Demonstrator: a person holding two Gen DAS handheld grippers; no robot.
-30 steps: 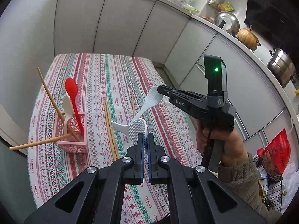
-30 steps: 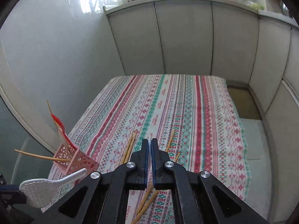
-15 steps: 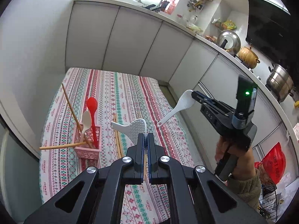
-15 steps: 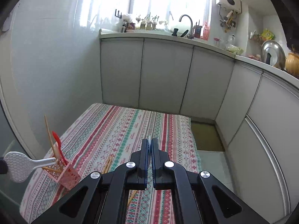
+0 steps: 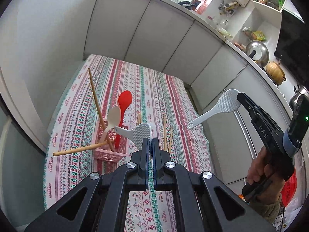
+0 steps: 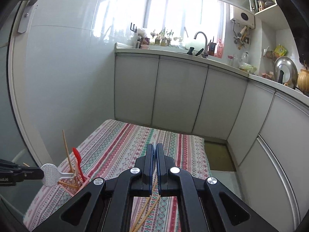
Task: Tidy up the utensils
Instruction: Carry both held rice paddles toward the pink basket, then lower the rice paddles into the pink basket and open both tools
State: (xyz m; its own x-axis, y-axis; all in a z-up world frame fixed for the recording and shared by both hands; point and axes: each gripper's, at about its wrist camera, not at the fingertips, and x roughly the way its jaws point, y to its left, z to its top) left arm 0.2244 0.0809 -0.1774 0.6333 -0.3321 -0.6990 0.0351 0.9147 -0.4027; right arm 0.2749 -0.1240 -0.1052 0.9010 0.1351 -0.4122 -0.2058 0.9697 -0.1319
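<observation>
My left gripper (image 5: 150, 141) is shut on a white rice paddle (image 5: 139, 133), handle pointing left over the pink basket (image 5: 112, 148). The basket holds a red spoon (image 5: 124, 102), a white spoon (image 5: 114, 116) and wooden chopsticks (image 5: 95, 98). My right gripper (image 5: 240, 96) is shut on a second white rice paddle (image 5: 222, 106), held high right of the table; in its own view (image 6: 154, 147) only the paddle's thin edge shows between the fingers. The left-held paddle (image 6: 49, 175) and basket (image 6: 76, 185) also show in the right wrist view.
Loose chopsticks (image 5: 165, 133) lie on the striped tablecloth (image 5: 135, 89) right of the basket; some show under the right gripper (image 6: 146, 210). White cabinets (image 6: 177, 94) line the back and right. A wall (image 5: 48, 38) bounds the left.
Both grippers have risen well above the table, each with its paddle. The left paddle's handle now sits over the basket; the right gripper has lifted and tilted up toward the cabinets.
</observation>
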